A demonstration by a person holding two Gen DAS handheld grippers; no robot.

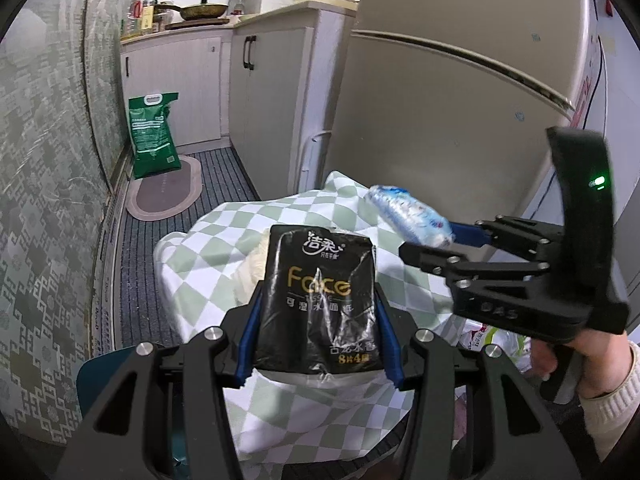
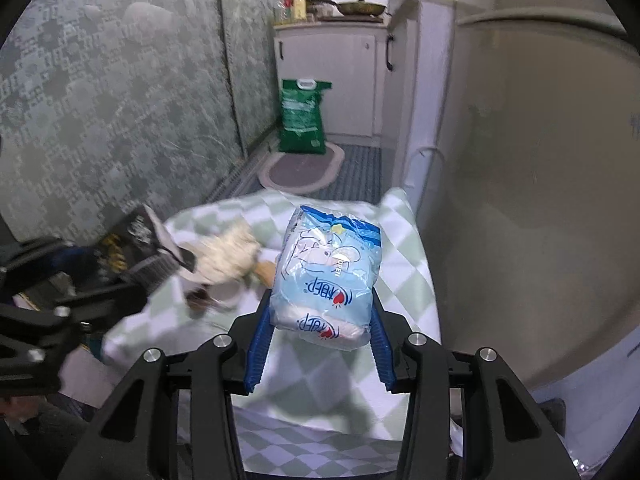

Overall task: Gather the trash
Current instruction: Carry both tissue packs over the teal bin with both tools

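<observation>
Both grippers have something pinched right now. The left gripper (image 1: pixel 318 312) has its blue fingers (image 1: pixel 249 334) pressed on the sides of a crinkly black plastic tissue pack with gold "Face" lettering (image 1: pixel 320 300), held upright above a table draped in a green-and-white checked cloth (image 1: pixel 200 288).

The right gripper (image 2: pixel 320 320) is clamped on a soft pale-blue plastic tissue pack with a cartoon print and red hearts (image 2: pixel 326 276), blue pads (image 2: pixel 260 344) tight on both sides, the pack lifted clear of the cloth. From the left wrist camera that blue pack sits at about 2 o'clock from the black one, just beside it but not touching. A hand in a cream knitted sleeve (image 1: pixel 560 356) holds the right gripper's handle.

Lying on the cloth at about 9 o'clock from the blue pack is a fluffy cream-coloured clump (image 2: pixel 228 256); too blurred for me to say what it is.

Further back at 12 o'clock: a green sack with a white handle (image 1: pixel 154 136) standing on the floor against white cabinets (image 1: pixel 180 84), an oval mat (image 1: pixel 168 192) in front of it, and a frying pan (image 1: pixel 202 10) on the counter.
</observation>
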